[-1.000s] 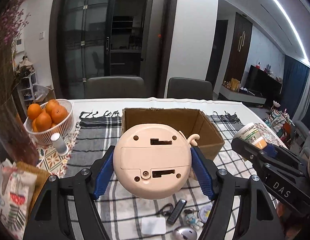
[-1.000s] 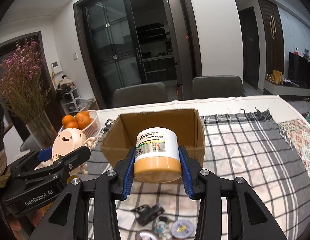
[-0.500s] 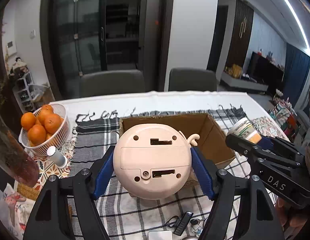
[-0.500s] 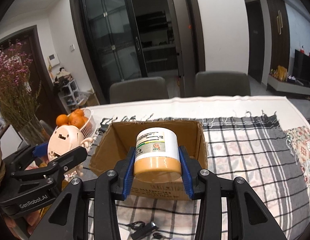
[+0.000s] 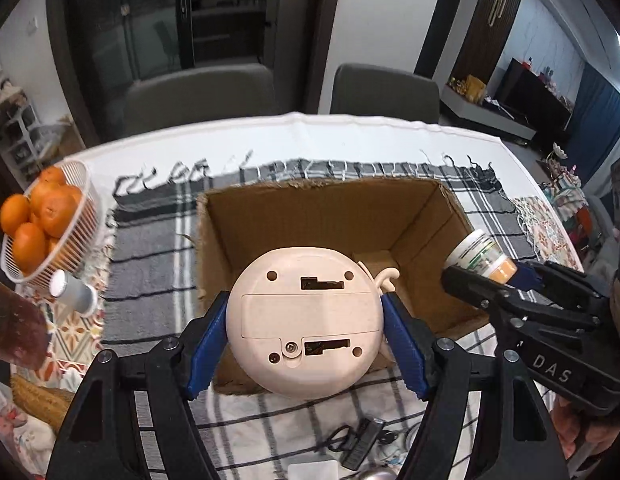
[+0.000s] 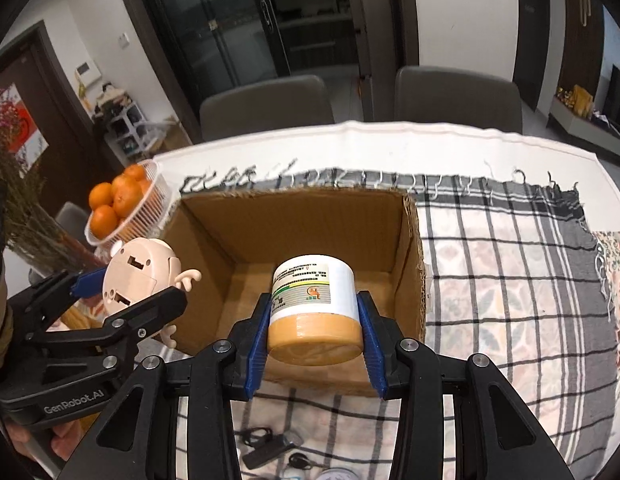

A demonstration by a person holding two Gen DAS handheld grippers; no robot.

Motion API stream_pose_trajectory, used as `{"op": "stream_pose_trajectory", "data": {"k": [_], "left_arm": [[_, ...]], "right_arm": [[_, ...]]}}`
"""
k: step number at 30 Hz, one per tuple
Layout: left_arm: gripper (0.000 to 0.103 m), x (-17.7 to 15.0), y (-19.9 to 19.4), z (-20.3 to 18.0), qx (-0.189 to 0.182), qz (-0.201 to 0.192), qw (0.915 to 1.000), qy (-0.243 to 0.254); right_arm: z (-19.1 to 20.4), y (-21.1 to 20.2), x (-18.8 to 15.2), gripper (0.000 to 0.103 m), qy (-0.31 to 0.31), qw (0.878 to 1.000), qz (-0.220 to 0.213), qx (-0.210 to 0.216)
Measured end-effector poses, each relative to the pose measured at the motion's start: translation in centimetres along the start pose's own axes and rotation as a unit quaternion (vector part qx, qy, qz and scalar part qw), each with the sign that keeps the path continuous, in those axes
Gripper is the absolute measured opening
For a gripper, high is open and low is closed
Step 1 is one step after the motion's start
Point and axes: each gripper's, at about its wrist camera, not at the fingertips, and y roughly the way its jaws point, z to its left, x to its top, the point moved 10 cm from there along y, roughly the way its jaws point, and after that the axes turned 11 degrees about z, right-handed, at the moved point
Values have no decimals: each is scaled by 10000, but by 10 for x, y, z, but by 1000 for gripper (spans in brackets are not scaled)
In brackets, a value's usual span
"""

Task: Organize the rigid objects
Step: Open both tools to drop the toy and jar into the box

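Left wrist view: left tongs (image 5: 304, 326) clamped on round cream toy (image 5: 304, 316), over near edge of cardboard box (image 5: 310, 216) on counter. Right tongs (image 6: 314, 334) clamped on jar (image 6: 314, 306), likewise over box. Step: carry-in. Next: lower w/ care, release inside.

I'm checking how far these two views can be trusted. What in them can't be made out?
- Cream round plastic toy: its front, turned away in both views.
- Brown cardboard box: its floor, largely hidden by the toy in the left wrist view and by the white orange-lidded jar in the right.
- Small dark items on the checked cloth: cut off by the bottom edge and the tongs.
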Motion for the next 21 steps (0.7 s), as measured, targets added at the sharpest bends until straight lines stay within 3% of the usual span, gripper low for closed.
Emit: {"op": "stream_pose_trajectory", "data": {"k": [6, 10, 12, 21], "left_arm": [[73, 2, 15, 0, 147, 209, 9997, -17], [83, 5, 11, 1, 251, 62, 9997, -56], [83, 4, 8, 3, 283, 13, 9996, -77], [83, -15, -33, 5, 525, -527, 9970, -192]], "right_arm": [[-9, 21, 0, 42, 119, 9990, 398, 146], [-11, 25, -1, 43, 112, 9988, 442, 155], [-9, 24, 0, 44, 135, 9987, 446, 196], [0, -12, -8, 45, 45, 9999, -90, 78]]}}
